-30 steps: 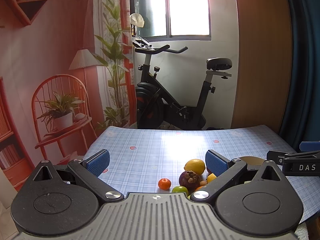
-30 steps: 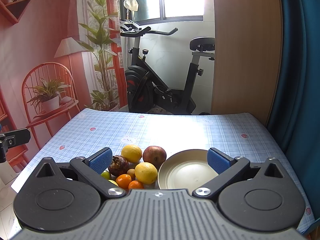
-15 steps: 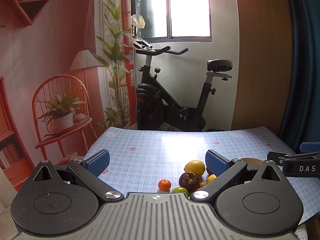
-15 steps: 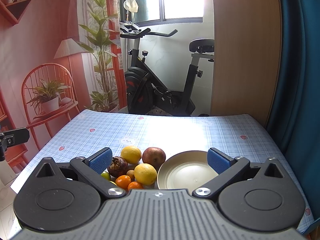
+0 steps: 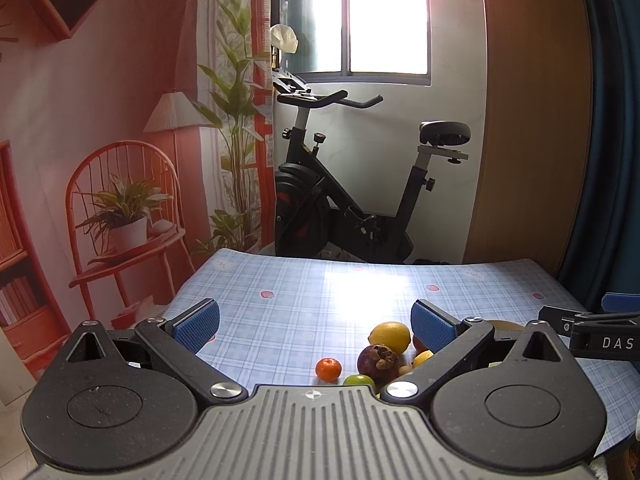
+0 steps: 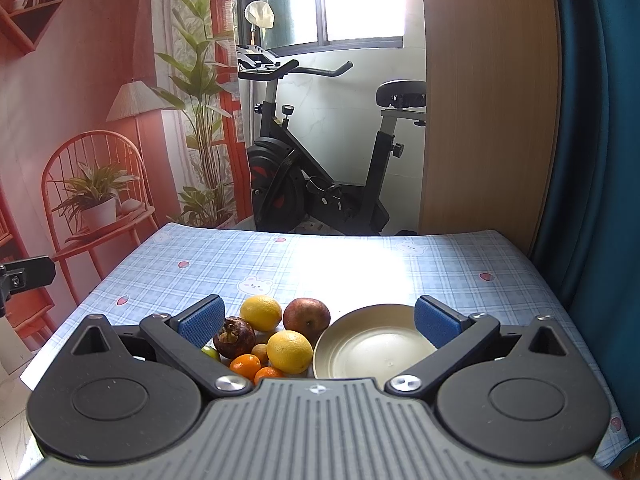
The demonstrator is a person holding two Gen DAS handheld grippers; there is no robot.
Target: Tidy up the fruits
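Both grippers (image 5: pixel 314 322) (image 6: pixel 318 320) stay open; fruit pile (image 6: pixel 268 340) seemingly unmoved beside plate (image 6: pixel 372 350).

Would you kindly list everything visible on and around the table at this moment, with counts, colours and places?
plate: 1, cream, empty, on the table right of the fruit
lemons: 2, yellow, in the fruit cluster
apple: 1, red, behind the near lemon
mangosteen: 1, dark purple, left in the cluster
tangerines: 2, orange, front of the cluster
green fruit: 1, nearest the cluster's left edge
small tan fruit: 1, mid-cluster
tablecloth: 1, blue plaid
exercise bike: 1, black, behind the table
left gripper: open, left of the fruit
right gripper: open, above fruit and plate
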